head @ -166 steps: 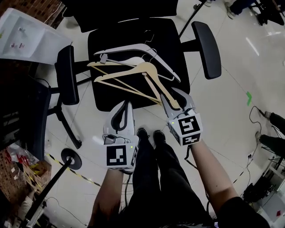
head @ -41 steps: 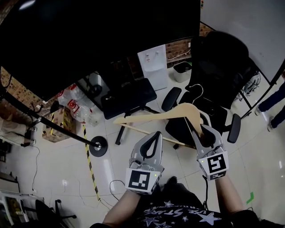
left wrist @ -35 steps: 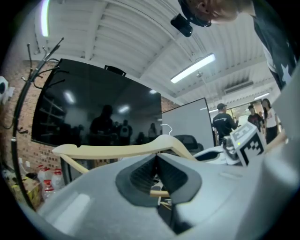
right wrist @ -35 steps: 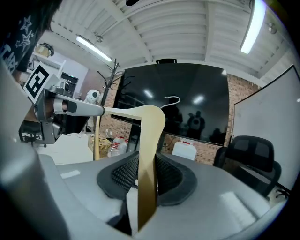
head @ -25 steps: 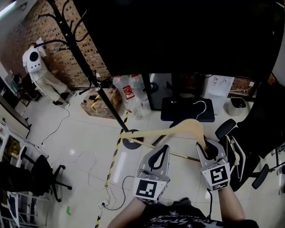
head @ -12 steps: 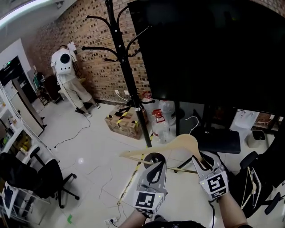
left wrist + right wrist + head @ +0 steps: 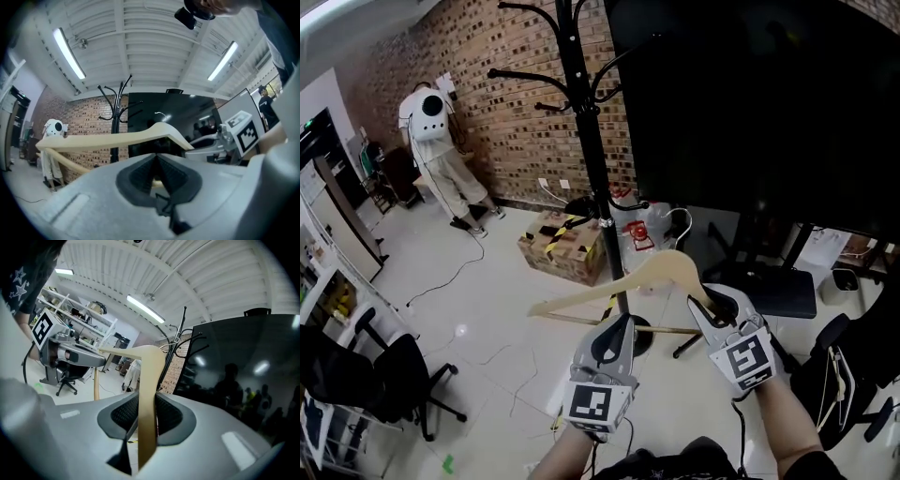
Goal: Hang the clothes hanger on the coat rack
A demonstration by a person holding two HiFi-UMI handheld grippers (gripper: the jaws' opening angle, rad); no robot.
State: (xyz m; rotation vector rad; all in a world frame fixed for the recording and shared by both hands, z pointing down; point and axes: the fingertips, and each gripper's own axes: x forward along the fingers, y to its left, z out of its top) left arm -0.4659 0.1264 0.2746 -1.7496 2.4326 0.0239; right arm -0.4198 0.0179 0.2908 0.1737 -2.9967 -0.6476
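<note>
1. The right gripper [image 7: 713, 306] is clamped on the hanger [image 7: 662, 266]. In its own view both pads press the flat sides of the pale wooden arm [image 7: 147, 399], which stands on edge between them.
2. The hanger is in the air, near the person and low in the head view. Its right end is in the right gripper and its left arm reaches out to the left, free.
3. The hanger crosses in front of the rack [image 7: 586, 131] and hides part of the pole.
4. The thin wire hook shows faintly against the dark screen [image 7: 769, 112], right of the pole. It looks clear of every peg.
5. The left gripper [image 7: 619, 328] has its jaw tips together. In its own view a bit of the cream bar shows through the gap below the tips. Whether the pads touch that bar cannot be told.
6. In the head view the left gripper's tip overlaps the bar, so any contact there is hidden too.
7. The rack's top is cut off by the upper edge of the head view. Its base is mostly covered by the hanger and the left gripper.
8. In the left gripper view the rack [image 7: 115, 123] stands far off against the brick wall [image 7: 89, 136], beyond the hanger [image 7: 117, 139].
</note>
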